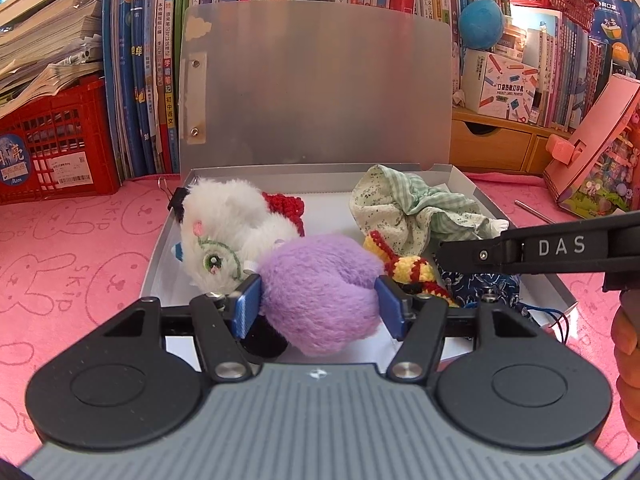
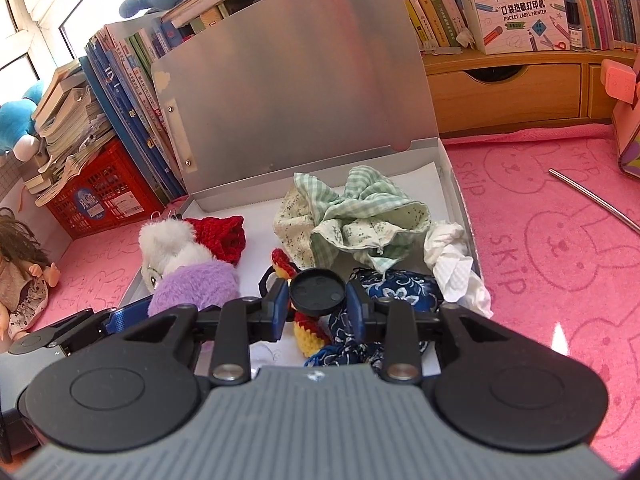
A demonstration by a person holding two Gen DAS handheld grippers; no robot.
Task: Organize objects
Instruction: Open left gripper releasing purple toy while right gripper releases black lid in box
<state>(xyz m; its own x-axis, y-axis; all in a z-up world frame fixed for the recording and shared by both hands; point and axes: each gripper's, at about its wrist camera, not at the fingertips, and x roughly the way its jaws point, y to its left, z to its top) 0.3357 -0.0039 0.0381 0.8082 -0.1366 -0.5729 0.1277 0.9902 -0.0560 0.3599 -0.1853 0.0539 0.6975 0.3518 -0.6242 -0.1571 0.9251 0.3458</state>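
Note:
An open silver metal box (image 1: 464, 188) lies on the pink cloth with its lid up. Inside are a white plush cat (image 1: 216, 224) with a red knit hat, a purple plush ball (image 1: 320, 284), a green checked cloth (image 1: 408, 208), a red-and-yellow crochet piece (image 1: 408, 268) and a blue patterned pouch (image 2: 396, 284). My left gripper (image 1: 318, 308) is shut on the purple plush ball inside the box. My right gripper (image 2: 318, 300) is shut on a round black cap (image 2: 317, 291) above the crochet piece (image 2: 308, 328) and pouch. The right gripper's arm (image 1: 560, 248) reaches in from the right in the left wrist view.
Books (image 1: 148, 80) and a red crate (image 1: 52, 148) stand behind the box at left. A wooden drawer unit (image 2: 504, 92) and a label printer box (image 2: 516, 12) are at back right. A metal rod (image 2: 596, 200) and a pink box (image 1: 600, 148) lie right. A doll (image 2: 20, 272) sits far left.

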